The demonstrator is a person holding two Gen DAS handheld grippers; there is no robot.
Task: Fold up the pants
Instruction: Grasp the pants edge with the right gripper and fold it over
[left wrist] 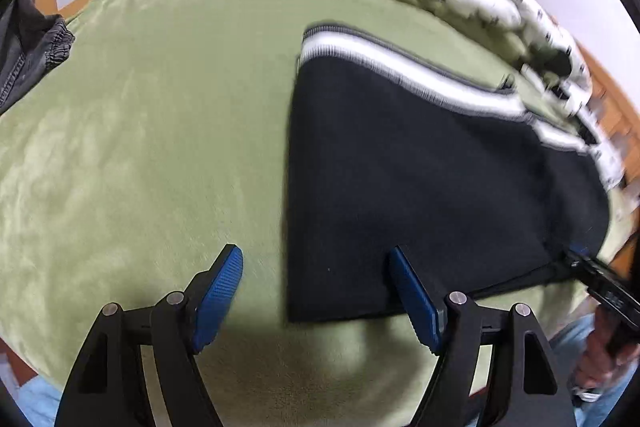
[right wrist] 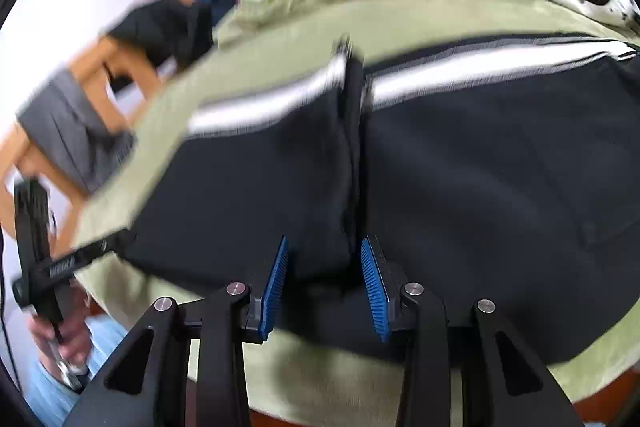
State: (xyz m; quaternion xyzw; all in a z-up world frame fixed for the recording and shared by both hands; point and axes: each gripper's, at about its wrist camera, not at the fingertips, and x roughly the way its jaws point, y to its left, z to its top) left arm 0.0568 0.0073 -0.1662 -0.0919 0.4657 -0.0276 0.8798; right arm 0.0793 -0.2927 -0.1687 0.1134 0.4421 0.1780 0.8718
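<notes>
Two views checked. Left wrist: left tongs (left wrist: 314,291) stand wide and empty, the black pants (left wrist: 420,187) flat on the green bed (left wrist: 140,147) under the right-hand pad. Right wrist: right tongs (right wrist: 326,287) narrow, jaws unclamped, straddling a raised fold of pants (right wrist: 480,167).

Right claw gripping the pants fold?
Cannot tell. Right wrist view: right claw straddles the raised fold of the pants; blur and dark cloth hide any pad contact.
</notes>
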